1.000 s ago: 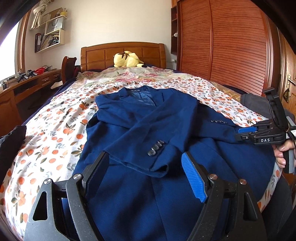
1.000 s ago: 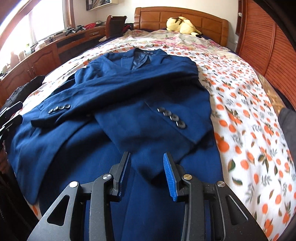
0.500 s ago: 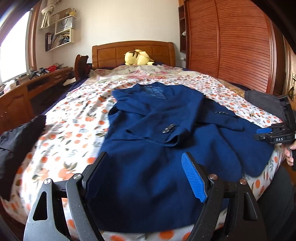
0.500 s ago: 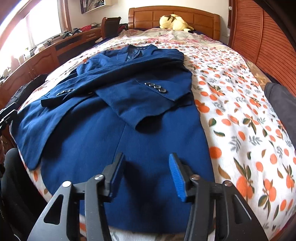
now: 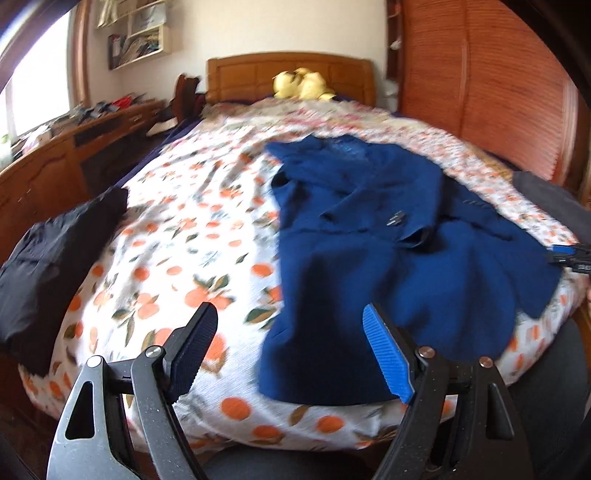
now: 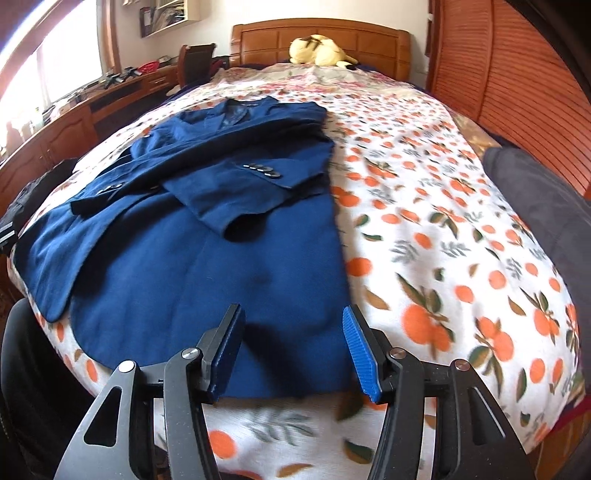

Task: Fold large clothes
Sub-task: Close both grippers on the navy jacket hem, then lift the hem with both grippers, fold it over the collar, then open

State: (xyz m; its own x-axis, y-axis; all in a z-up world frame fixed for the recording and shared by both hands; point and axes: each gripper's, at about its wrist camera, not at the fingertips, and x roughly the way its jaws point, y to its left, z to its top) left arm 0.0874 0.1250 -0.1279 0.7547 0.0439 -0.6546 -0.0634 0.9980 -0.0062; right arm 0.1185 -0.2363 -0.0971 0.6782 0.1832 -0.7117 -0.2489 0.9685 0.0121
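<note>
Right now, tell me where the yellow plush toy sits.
The yellow plush toy lies at the far end of the bed, against the wooden headboard, well beyond the blue jacket.

Each hand-held gripper, the left gripper [image 5: 286, 352] and the right gripper [image 6: 291, 352], has speckled black plastic arms with triangular cut-outs, silver pivot screws at twelve o'clock on each link, and ribbed blue finger pads [image 5: 386, 354].

No legible text, label, brand, number or sign anywhere in either view.
</note>
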